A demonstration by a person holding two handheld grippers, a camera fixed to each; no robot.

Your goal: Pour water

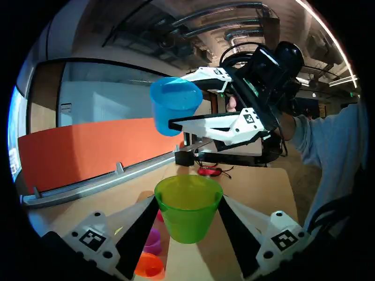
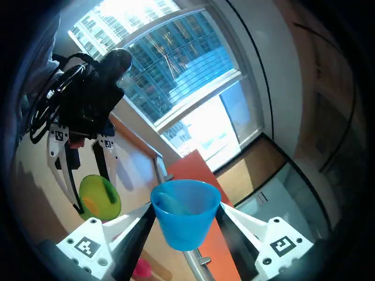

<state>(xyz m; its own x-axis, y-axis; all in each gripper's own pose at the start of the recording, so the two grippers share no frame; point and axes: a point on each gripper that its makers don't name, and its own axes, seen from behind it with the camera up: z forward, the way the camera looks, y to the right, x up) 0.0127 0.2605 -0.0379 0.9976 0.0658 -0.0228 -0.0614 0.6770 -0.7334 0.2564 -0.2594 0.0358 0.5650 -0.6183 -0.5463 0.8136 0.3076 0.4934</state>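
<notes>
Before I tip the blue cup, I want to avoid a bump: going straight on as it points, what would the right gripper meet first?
Nothing near: past its blue cup, the right gripper faces the orange partition and window, seemingly far off. The green cup sits aside.

The left gripper view looks from just behind its fingers (image 1: pixel 138 229), level across the worktop (image 1: pixel 262 187), the green cup (image 1: pixel 188 210) close between them and the blue cup (image 1: pixel 174 105) farther off above their tips. The right gripper view sits as close behind the blue cup, tilted hard toward the windows (image 2: pixel 187 70), the green cup off left of its fingers. Both share the two cups and the orange panel (image 1: pixel 89 150).
</notes>
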